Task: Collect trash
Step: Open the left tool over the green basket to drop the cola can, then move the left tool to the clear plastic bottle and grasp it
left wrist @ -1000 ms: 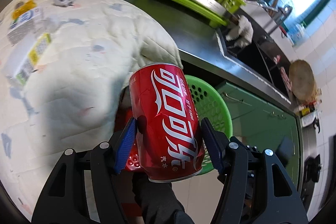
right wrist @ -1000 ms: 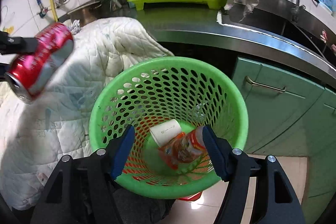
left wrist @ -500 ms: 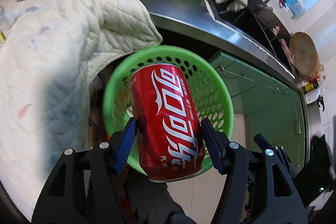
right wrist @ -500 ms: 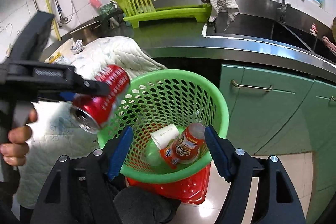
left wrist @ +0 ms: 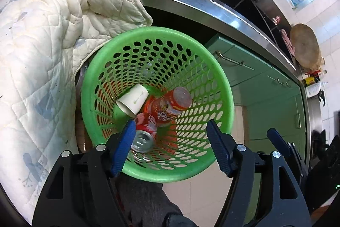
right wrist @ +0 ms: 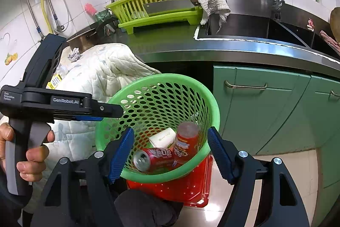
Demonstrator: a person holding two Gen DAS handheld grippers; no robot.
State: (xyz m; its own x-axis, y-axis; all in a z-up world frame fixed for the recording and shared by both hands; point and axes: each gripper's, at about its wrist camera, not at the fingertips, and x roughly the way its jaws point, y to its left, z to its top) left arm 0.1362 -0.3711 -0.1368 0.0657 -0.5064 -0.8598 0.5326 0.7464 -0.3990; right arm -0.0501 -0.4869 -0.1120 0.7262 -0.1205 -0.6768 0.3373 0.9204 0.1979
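Observation:
The green perforated basket (left wrist: 221, 86) (right wrist: 210, 103) stands on the floor by the counter. Inside it lie the red cola can (left wrist: 144, 131) (right wrist: 153, 157), a white paper cup (left wrist: 132, 99) (right wrist: 162, 137) and an orange snack can (left wrist: 170, 104) (right wrist: 184, 142). My left gripper (left wrist: 170, 146) is open and empty, right above the basket's near rim; it also shows in the right wrist view (right wrist: 99, 113), its tips over the basket's left edge. My right gripper (right wrist: 170, 152) is open and empty, straddling the basket's near rim.
A white quilted cloth (left wrist: 42, 35) (right wrist: 102, 69) covers the surface left of the basket, with crumpled paper (right wrist: 74, 54) and packets (right wrist: 54, 81) at its far end. A steel counter edge (left wrist: 212, 7), green cabinets (right wrist: 265, 110), dish rack (right wrist: 157, 10) and red crate (right wrist: 180, 188) surround it.
My left gripper moved over the basket, opened and dropped the cola can, which now lies inside beside the cup and snack can. The right gripper stayed open at the basket.

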